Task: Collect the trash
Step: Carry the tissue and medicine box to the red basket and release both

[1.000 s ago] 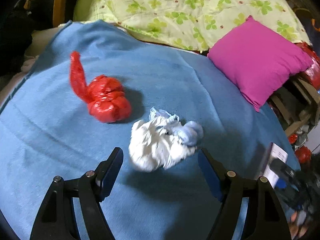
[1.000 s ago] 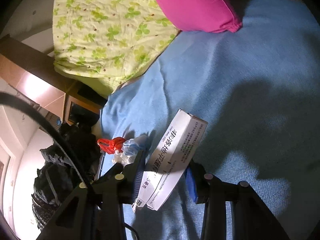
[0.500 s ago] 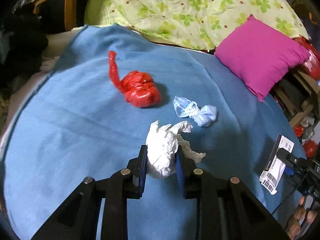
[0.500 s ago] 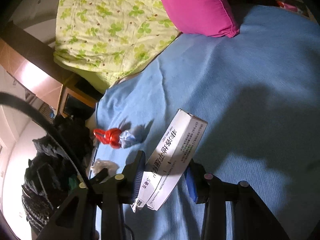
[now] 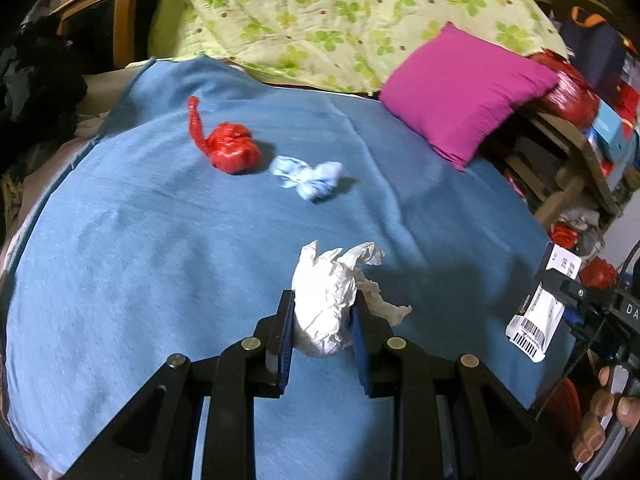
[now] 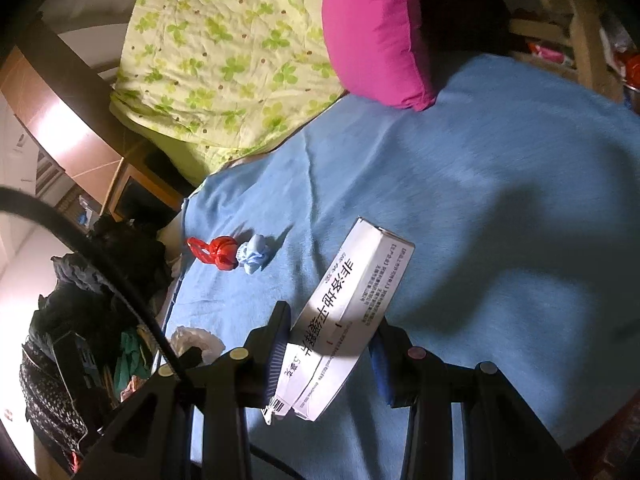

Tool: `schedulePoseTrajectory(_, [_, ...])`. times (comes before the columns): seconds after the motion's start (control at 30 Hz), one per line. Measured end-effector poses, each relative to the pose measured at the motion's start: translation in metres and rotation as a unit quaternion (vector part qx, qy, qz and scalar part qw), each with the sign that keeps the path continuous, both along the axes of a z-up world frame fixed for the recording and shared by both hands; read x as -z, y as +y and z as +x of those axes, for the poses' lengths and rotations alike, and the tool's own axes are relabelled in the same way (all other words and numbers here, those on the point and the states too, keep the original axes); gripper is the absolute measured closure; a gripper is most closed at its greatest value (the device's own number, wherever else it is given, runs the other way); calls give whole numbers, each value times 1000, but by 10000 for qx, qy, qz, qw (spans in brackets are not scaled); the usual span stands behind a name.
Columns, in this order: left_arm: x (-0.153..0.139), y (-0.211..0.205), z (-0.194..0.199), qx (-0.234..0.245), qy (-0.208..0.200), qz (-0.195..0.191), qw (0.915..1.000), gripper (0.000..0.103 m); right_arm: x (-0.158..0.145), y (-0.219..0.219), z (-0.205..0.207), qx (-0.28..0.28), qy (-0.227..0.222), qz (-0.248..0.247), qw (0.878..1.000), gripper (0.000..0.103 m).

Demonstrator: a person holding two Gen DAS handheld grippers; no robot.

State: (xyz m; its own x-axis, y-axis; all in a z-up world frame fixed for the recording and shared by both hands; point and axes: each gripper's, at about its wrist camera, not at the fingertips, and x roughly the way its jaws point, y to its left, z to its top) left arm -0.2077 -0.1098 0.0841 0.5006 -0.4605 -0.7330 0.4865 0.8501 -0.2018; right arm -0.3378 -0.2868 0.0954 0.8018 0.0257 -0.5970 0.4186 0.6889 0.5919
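A blue blanket is covering the bed, w/ a green clover-print quilt and a magenta pillow lying at its far end. The right gripper is clamping a white carton between its pads, above the blanket; black Chinese print and a barcode are showing, chars too small to read. The left gripper is squeezing a crumpled white paper wad, jaws nearly closed. A red bag wad and a lt-blue wad are lying just beside each other mid-blanket.
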Motion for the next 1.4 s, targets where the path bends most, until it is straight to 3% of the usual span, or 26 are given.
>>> schedulePoseTrajectory(0.57, [-26, -46, -66, 701, -325, 30, 9970, 76, -11, -39, -134, 970, -59, 85, 9952, 63])
schedulePoseTrajectory(0.93, [-41, -101, -117, 1447, -446, -85, 9884, 76, -12, -75, -248, 1812, 176, 7, 9833, 63])
schedulePoseTrajectory(1.4, [-38, -176, -196, 2477, -294, -153, 9683, 76, 46, -105, -348, 2375, 1054, 488, 9644, 63])
